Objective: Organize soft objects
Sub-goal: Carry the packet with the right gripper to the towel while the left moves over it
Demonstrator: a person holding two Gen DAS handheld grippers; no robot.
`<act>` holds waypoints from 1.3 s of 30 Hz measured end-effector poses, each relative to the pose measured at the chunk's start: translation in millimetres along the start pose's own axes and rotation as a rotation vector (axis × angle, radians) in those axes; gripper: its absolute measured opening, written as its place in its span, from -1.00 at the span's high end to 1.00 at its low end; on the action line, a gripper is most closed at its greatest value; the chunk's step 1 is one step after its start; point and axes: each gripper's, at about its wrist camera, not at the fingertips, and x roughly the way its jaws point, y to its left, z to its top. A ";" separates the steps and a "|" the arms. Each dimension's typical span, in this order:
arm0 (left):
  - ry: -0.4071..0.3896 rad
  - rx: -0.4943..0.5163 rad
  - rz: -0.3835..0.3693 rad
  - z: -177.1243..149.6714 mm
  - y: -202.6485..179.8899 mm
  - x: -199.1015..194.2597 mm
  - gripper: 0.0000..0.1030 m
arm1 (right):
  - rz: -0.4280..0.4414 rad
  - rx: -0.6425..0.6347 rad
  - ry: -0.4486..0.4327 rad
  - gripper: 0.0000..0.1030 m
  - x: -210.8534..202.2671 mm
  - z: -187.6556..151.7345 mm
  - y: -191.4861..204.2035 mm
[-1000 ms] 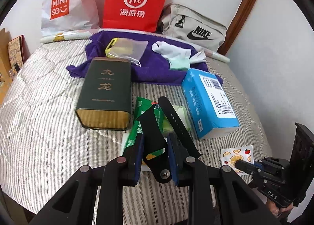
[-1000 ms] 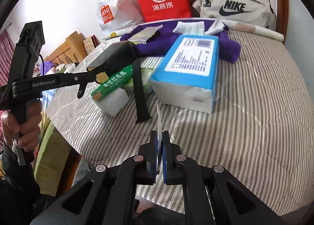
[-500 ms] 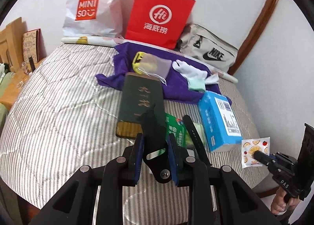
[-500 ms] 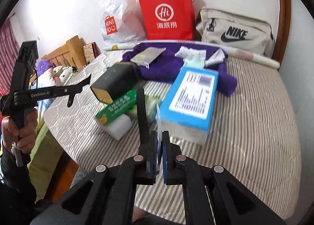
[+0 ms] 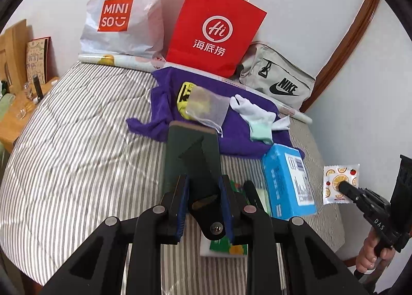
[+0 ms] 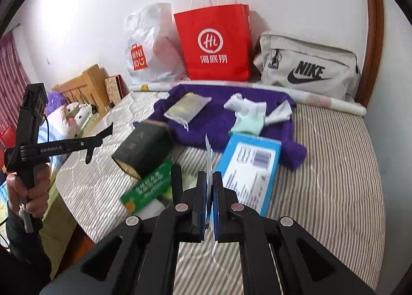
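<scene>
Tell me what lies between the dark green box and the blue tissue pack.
Between the dark green box and blue tissue pack lie a green-labelled packet and a black strap, clearest in the right wrist view.

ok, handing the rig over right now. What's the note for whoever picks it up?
Left gripper: shut on a black flat piece, above the striped bed.
Right gripper: shut on a fruit-print sachet, held in the air.
On the purple cloth: mesh pouch, white and mint fabric pieces. Blue tissue pack and dark green box lie nearer.
Done: nothing visibly sorted.
Left: place both held items, then the rest.
</scene>
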 end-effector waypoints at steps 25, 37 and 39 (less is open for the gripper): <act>0.054 -0.080 -0.023 98.1 11.3 101.6 0.55 | -0.044 0.022 -0.001 0.91 89.0 92.7 -57.4; 0.085 -0.110 0.002 115.6 24.7 134.3 0.55 | -0.011 -0.003 0.084 0.91 149.0 103.4 -60.5; 0.095 -0.110 0.007 116.7 25.9 139.8 0.55 | -0.009 -0.013 0.094 0.91 155.5 103.6 -58.5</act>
